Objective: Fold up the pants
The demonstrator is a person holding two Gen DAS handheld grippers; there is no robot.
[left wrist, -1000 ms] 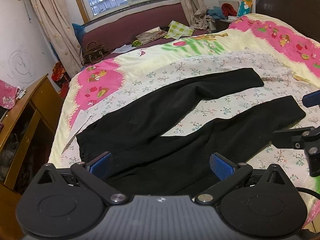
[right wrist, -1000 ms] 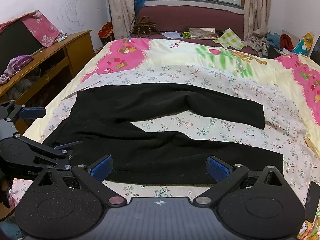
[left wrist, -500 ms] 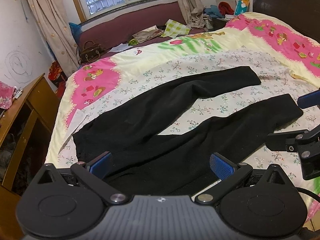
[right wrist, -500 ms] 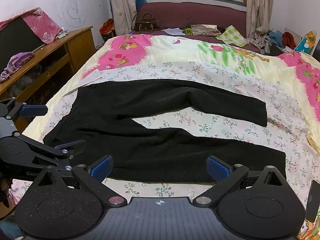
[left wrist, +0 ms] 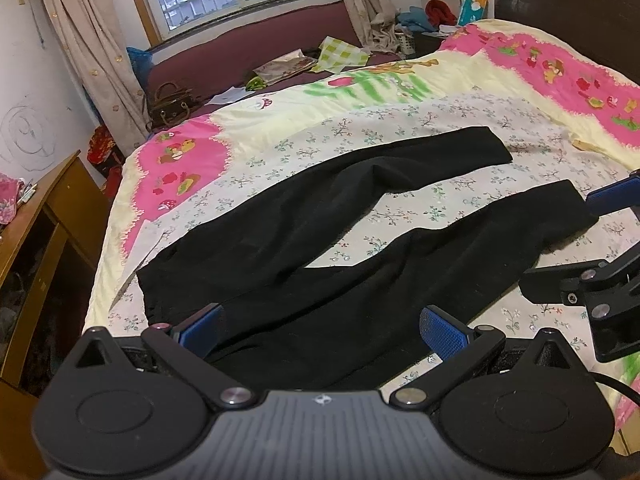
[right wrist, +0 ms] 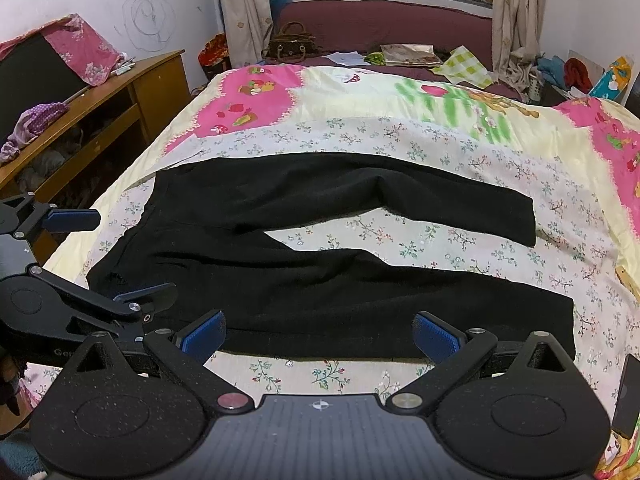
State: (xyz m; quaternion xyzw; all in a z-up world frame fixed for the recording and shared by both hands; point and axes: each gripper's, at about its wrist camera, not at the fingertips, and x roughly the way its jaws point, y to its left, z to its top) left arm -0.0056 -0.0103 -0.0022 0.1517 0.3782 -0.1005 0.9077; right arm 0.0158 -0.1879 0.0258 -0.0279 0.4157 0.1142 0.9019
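black pants (right wrist: 320,248) lie spread flat on the floral bedspread (right wrist: 400,136), waistband toward the wooden cabinet (right wrist: 132,92), both legs running out to the other side with a wedge of bedding showing between them. the near leg's long edge sits just ahead of the right gripper (right wrist: 318,334), whose blue pads (right wrist: 202,334) stand wide apart with nothing between them. the left gripper (left wrist: 322,330) hovers over the waist and seat of the garment, its jaws likewise apart and empty; in the right wrist view it shows at the left edge beside the waistband.

compared with a second ago, the cloth itself has not moved: same lay, same crease at the far leg's knee. what has changed is the viewpoint. both cameras have crept forward and a little lower, so the pants fill more of each view and the near hem sits closer to the right gripper's pads. the right gripper, seen at the edge of the left wrist view (left wrist: 592,292), has shifted slightly nearer the near leg's cuff.

this reads as the approach before the first fold: no fabric is gripped yet, and the task is at its very start.
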